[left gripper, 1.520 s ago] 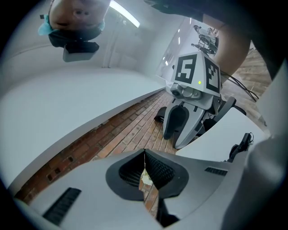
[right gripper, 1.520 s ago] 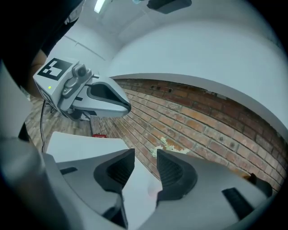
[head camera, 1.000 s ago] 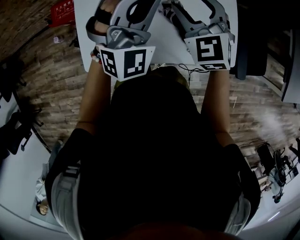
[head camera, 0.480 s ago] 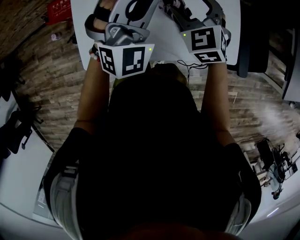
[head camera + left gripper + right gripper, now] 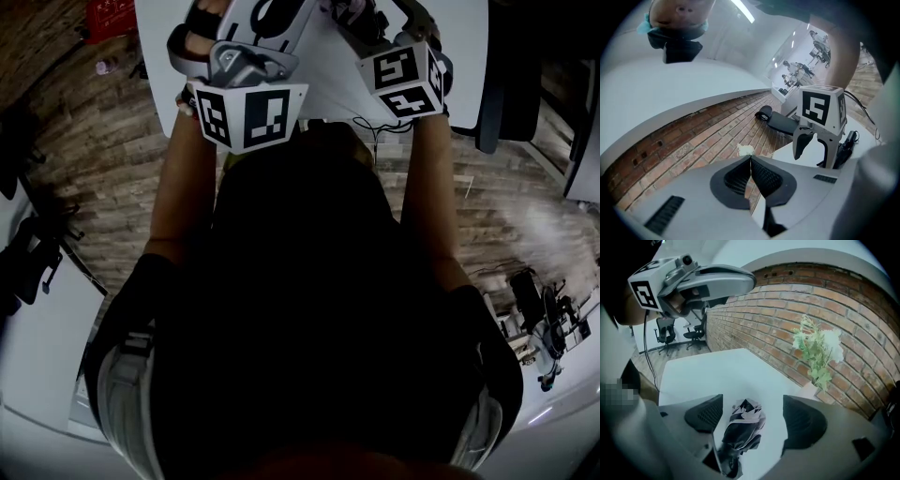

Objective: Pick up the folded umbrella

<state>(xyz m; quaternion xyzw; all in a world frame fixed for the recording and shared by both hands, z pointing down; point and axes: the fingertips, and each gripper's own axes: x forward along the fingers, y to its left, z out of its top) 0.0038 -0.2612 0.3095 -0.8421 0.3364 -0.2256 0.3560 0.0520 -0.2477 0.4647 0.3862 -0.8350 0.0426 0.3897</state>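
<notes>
A brick wall [image 5: 834, 301] backs the white table [image 5: 740, 366] at which a person [image 5: 300, 309] in a dark top stands, seen from overhead with both arms stretched out over the tabletop. The left gripper [image 5: 750, 159], held off to one side, has its ribbed pads pressed together with nothing between them. The right gripper [image 5: 754, 417] tilts down toward the table, and its jaws, which have just been opening, now stand wide apart. Between them the folded umbrella [image 5: 743, 425], dark with a black-and-white patterned canopy, lies on the tabletop, closer to the pad on the left in the right gripper view, and neither pad presses on it. A leafy plant with white blooms [image 5: 818, 350] stands at the table's far edge against the wall.
</notes>
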